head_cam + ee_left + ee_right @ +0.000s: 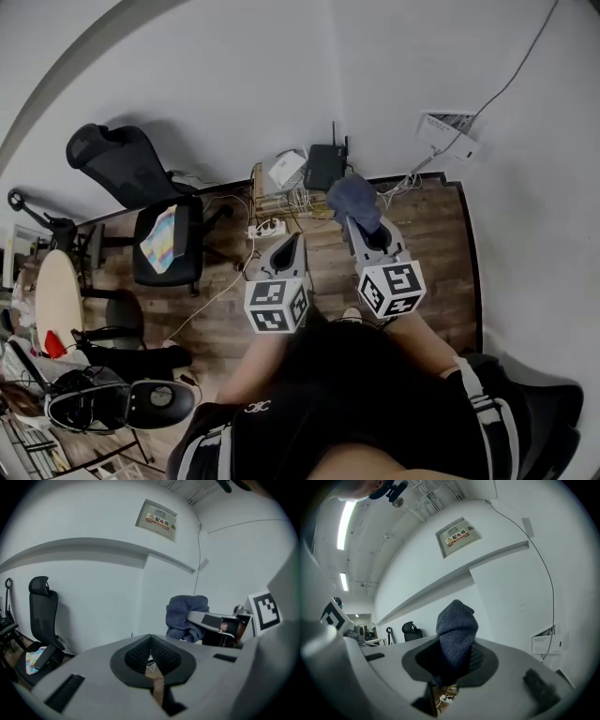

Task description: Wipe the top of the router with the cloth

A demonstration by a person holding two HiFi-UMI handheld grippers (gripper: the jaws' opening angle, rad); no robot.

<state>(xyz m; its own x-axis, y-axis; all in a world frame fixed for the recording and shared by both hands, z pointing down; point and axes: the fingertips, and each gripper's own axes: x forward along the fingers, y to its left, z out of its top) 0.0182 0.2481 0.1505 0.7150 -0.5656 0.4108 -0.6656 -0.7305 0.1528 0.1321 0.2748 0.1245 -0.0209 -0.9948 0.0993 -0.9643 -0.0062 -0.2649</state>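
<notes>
The floor [427, 234] is dark wood plank, bounded by plain white walls [234, 75] that meet at a corner. The router [325, 167], a black box with one upright antenna, stands on a low wooden rack [258, 192] against the wall, beside a white box [286, 169] and above a tangle of white cables. A white power strip [267, 228] lies on the floor near the rack. The right gripper [367, 232] has its jaws clamped on the blue cloth [457, 630], which is bunched and held in the air close to the router, not resting on its top. The left gripper [151, 639] has its jaws pressed together with nothing between them. A black office chair [159, 216] stands to the left with a multicoloured fabric [161, 236] on its seat. A framed sign [457, 536] is mounted high on the wall.
</notes>
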